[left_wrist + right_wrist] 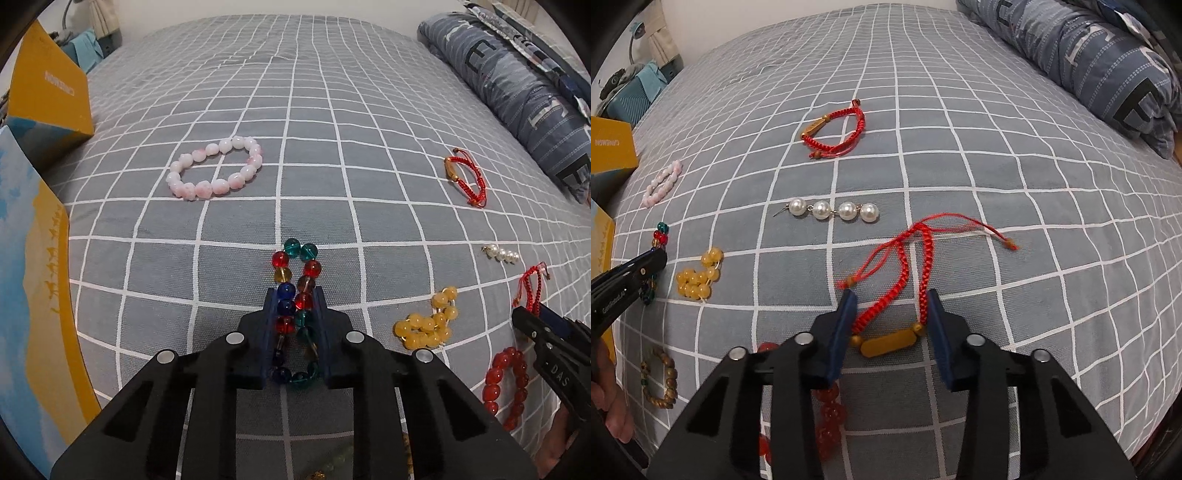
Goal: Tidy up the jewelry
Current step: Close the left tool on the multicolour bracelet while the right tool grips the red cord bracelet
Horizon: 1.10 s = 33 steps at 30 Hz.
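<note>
L gripper [295, 295]: jaws narrowed onto multicolour bead bracelet [297, 291], squeezed into long oval; far loop sticks out past tips, over grid bedspread [332, 110].
R gripper [892, 299]: jaws partly open, straddling red cord bracelet [905, 273] w/ gold bar; pads beside cords, clamp not confirmed. Cord tails trail toward far side.
Pink bead bracelet [216, 168]: flat, left-centre of bed, near yellow box [48, 96] at left edge.
2nd red cord bracelet [833, 131]: mid-bed, beyond pearl strand [833, 210].
Yellow bead bracelet [428, 321]: bunched, betw. the two grippers.
Red bead bracelet [506, 384]: near edge, by R gripper.
Wooden bead bracelet [661, 376]: near edge, left in right-wrist view.
Folded quilt [517, 81]: along right edge.
</note>
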{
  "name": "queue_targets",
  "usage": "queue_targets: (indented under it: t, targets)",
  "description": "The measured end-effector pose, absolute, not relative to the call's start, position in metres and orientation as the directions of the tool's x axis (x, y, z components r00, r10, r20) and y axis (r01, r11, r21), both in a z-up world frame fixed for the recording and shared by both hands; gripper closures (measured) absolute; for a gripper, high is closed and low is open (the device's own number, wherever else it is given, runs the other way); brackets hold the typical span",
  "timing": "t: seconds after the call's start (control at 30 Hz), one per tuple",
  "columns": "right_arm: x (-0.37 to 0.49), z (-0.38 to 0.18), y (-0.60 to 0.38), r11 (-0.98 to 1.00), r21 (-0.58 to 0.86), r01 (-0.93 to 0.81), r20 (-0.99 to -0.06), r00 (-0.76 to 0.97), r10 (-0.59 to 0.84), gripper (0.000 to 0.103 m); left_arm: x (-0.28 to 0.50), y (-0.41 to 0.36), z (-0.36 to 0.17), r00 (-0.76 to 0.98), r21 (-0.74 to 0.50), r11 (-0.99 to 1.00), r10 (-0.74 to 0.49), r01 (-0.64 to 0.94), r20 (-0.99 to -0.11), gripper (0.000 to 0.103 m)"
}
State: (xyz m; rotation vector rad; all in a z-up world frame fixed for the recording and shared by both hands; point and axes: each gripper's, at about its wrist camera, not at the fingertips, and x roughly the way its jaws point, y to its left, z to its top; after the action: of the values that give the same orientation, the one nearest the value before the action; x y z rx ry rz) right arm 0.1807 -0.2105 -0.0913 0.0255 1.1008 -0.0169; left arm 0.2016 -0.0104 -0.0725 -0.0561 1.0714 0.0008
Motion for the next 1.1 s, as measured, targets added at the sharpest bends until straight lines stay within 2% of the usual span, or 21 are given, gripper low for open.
queue_targets:
  t: [0.6,0.63,0.67,1.03,1.1]
  targets:
    - [0.171,-0.067,-0.216,0.999,0.031,0.034,-0.841,0.541,0.008,0.068,0.187,-0.017,-0.047,0.551,-0.045,0.999,-0.031,-0.012,-0.834,0.085]
    - [0.17,-0.066,-0.215,0.999,0.029,0.034,-0.838,0.545,0.006,0.068,0.185,-0.017,-0.044,0.557,-0.045,0.999,-0.031,-0.011,-0.83,0.086]
    - [0.169,-0.064,-0.215,0.999,0.031,0.033,-0.835,0.55,0.008,0.068,0.184,-0.017,-0.041,0.563,-0.033,0.999,-0.019,-0.013,-0.826,0.103]
    - [0.152,-0.047,-0.213,0.999,0.029,0.03,-0.807,0.59,0.005,0.068,0.167,-0.018,-0.021,0.609,-0.037,0.999,-0.027,-0.004,-0.793,0.103]
    - [0.151,-0.045,-0.212,0.999,0.032,0.029,-0.806,0.592,0.008,0.068,0.169,-0.016,-0.026,0.598,-0.03,0.999,-0.014,-0.016,-0.801,0.1]
